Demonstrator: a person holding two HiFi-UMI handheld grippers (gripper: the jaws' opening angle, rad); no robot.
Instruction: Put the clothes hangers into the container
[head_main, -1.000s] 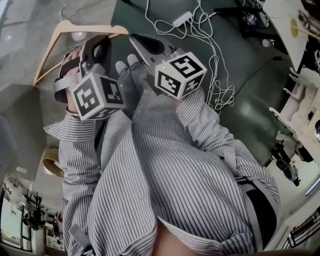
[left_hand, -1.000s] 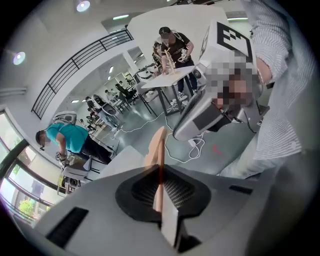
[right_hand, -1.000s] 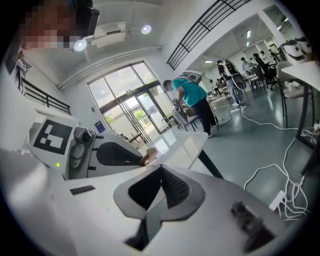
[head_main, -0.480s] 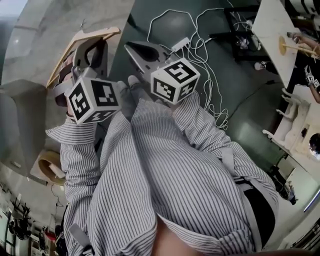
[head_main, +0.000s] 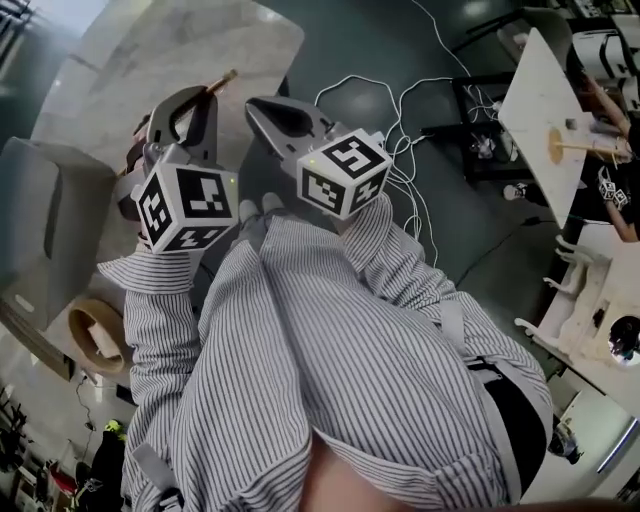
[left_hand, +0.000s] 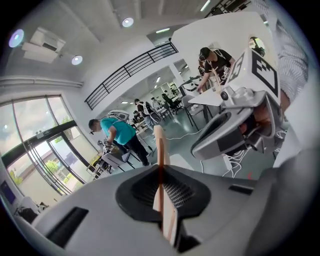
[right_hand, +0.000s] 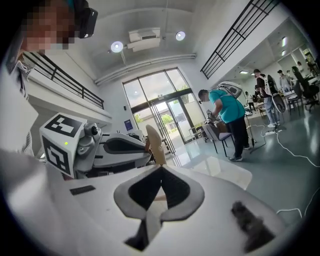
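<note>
1. Left gripper: upper left of centre in the head view, with the marker cube below the jaws. In the left gripper view the jaws are closed on the hanger. A thin wooden strip is pinched edge-on between the pads and sticks out past the tips toward the top of the frame.
2. Hanger, head view: only the short wooden tip shows, just up and right of the left jaws. It lies in line with the edge of the pale marble tabletop. The rest is hidden behind the gripper.
3. Right gripper: just right of the left gripper, near it but apart, pointing to the upper left. In the right gripper view the tips meet and nothing is gripped. A faint tan streak shows through the gap behind the tips; cannot tell what it is.
4. The right gripper view also shows the hanger end, standing up at frame centre by the left gripper's tips and above the right jaws.
5. Container: grey box at the left edge of the head view, lower left of the left gripper. The hanger is not in it; it is held to the right of it in the frame.
6. Tape roll sits below the container in the frame. White cables lie on the dark floor at upper right.
</note>
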